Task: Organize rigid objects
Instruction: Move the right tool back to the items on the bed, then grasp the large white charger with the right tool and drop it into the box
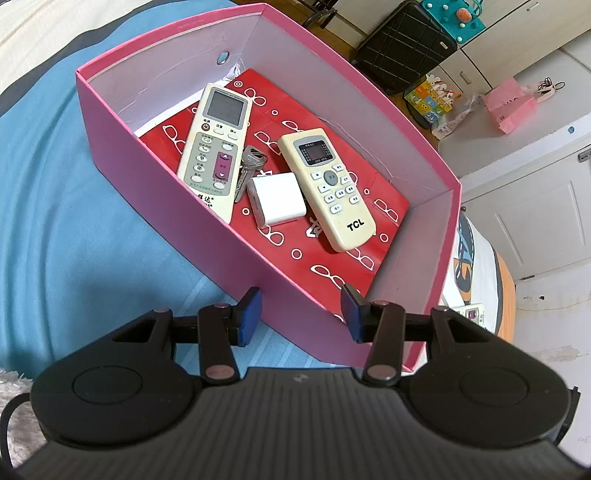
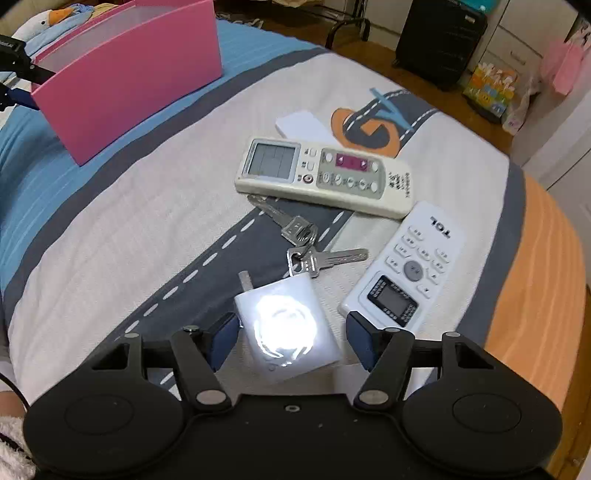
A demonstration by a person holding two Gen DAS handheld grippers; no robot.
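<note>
A pink box [image 1: 177, 192] with a red lining stands on the bed and holds a cream remote [image 1: 216, 151], a TCL remote [image 1: 332, 188], keys [image 1: 251, 162] and a white charger [image 1: 277, 199]. My left gripper [image 1: 301, 314] is open astride the box's near wall, with one finger outside and one inside. In the right wrist view, my right gripper [image 2: 293, 339] hovers open around a second white charger [image 2: 288, 325] on the bed, whose top glares. Beyond that charger lie keys [image 2: 310, 243], a cream remote [image 2: 321, 177], a white TCL remote [image 2: 402, 266] and a flat white item [image 2: 303, 123]. The pink box [image 2: 136, 74] is at far left.
The bed cover [image 2: 110, 240] is white, grey and blue, with an orange bed edge [image 2: 543, 295] at right. On the floor beyond stand a black suitcase [image 1: 402, 40], a colourful carton [image 1: 428, 96] and a pink bag [image 1: 509, 103]. A plush toy [image 2: 48, 18] lies behind the box.
</note>
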